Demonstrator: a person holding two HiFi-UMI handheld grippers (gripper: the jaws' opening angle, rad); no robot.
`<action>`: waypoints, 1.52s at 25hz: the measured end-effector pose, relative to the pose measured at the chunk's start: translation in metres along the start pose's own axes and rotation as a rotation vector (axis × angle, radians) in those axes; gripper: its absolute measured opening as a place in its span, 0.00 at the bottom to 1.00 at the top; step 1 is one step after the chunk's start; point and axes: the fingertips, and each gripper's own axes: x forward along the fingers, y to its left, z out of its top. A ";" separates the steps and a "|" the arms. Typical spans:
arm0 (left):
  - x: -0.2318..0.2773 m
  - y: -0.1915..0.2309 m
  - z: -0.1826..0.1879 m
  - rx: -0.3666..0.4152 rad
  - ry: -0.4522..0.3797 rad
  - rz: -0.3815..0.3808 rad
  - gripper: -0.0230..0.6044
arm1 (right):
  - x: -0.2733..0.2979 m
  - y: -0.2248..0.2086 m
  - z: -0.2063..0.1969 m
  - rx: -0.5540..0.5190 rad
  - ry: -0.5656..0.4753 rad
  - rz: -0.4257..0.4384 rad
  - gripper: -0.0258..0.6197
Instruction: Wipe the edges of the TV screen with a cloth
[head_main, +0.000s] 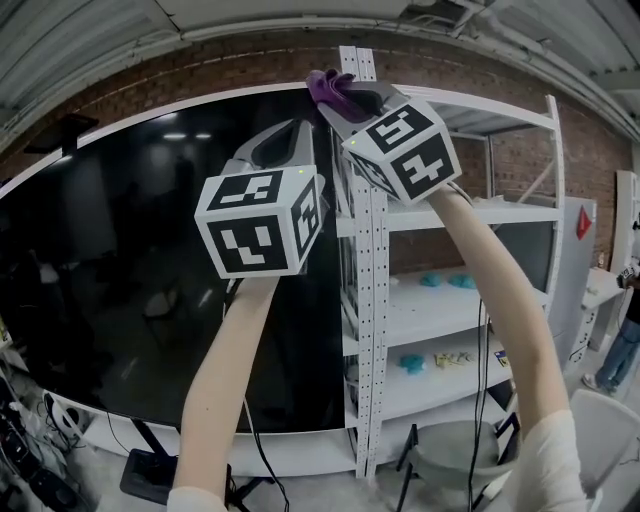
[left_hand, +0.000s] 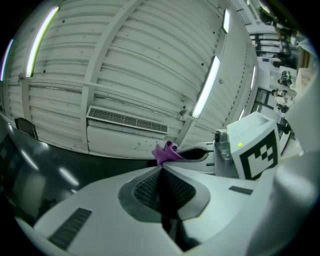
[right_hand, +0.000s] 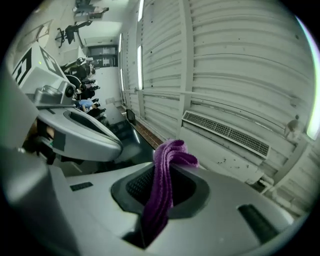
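Left hand-held gripper (head_main: 298, 126), jaws together and empty, flanks right hand-held gripper (head_main: 338, 98) clamping one purple cloth (head_main: 331, 85) at one TV screen (head_main: 120, 250).

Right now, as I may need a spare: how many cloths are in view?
1: a purple cloth, pinched in the right gripper near the TV, at its top right corner. Others may be hidden.

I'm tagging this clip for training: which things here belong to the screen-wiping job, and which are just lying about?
Job: purple cloth, pinched in the right tongs; TV screen; left tongs, shut and empty.
Lying about: white shelving; teal items on its shelves.
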 end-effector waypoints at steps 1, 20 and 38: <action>-0.002 0.001 0.004 0.001 -0.013 0.002 0.06 | 0.003 -0.002 0.002 -0.028 0.010 0.001 0.14; -0.007 0.051 0.013 -0.012 -0.041 0.089 0.06 | 0.042 0.016 0.030 -0.675 0.187 0.132 0.14; -0.075 0.188 0.017 0.136 0.006 0.313 0.06 | 0.136 0.134 0.109 -0.832 0.067 0.260 0.13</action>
